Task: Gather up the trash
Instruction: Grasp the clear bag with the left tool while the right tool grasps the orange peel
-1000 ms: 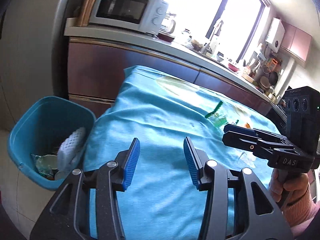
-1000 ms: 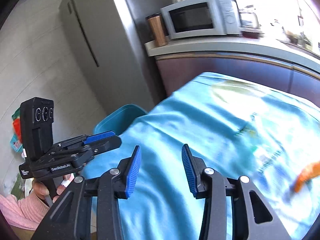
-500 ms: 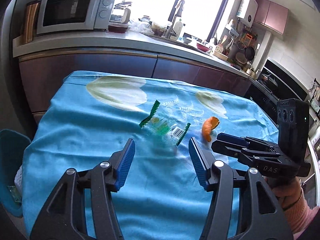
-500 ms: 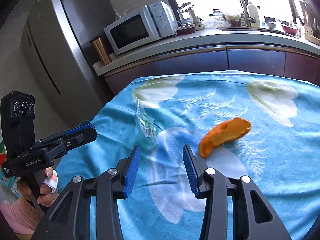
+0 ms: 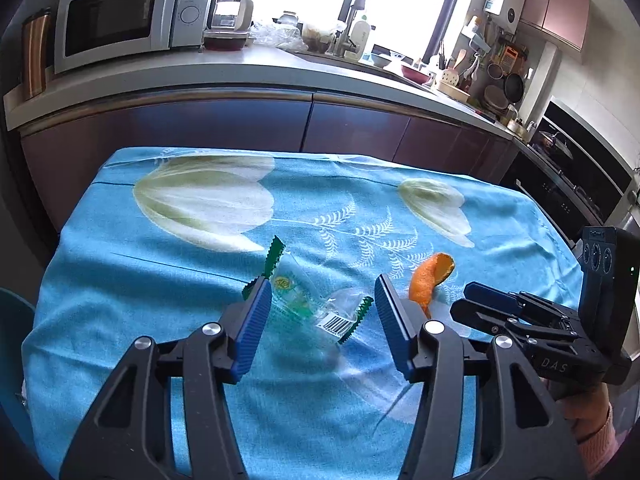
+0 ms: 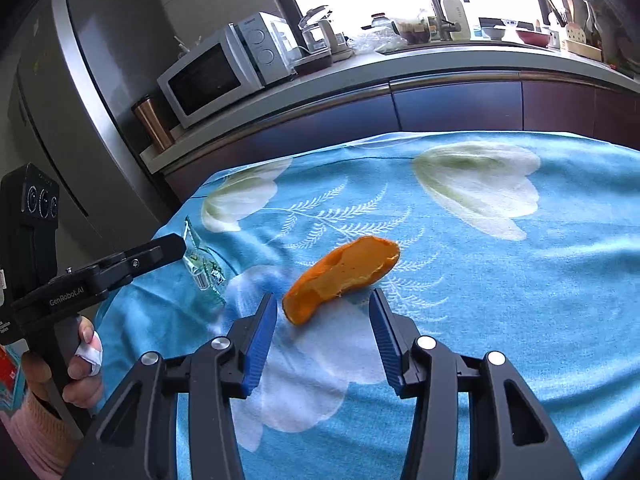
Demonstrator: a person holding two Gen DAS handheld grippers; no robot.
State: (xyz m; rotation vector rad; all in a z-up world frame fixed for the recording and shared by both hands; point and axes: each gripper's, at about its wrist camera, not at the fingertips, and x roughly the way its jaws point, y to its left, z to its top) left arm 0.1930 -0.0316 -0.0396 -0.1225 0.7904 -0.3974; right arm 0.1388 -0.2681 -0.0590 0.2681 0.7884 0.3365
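Both pickups remain: our left gripper (image 5: 320, 316), jaws just narrowing, frames the clear green-edged plastic wrapper (image 5: 308, 300); our right gripper (image 6: 324, 332), just widening, frames the curled orange peel (image 6: 340, 276), both lying ungrasped on the blue flowered tablecloth (image 6: 520, 280).

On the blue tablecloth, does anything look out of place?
Yes, two pieces of litter lie loose on the tablecloth: an orange peel and, beside it but apart, a crumpled clear wrapper with green edges.
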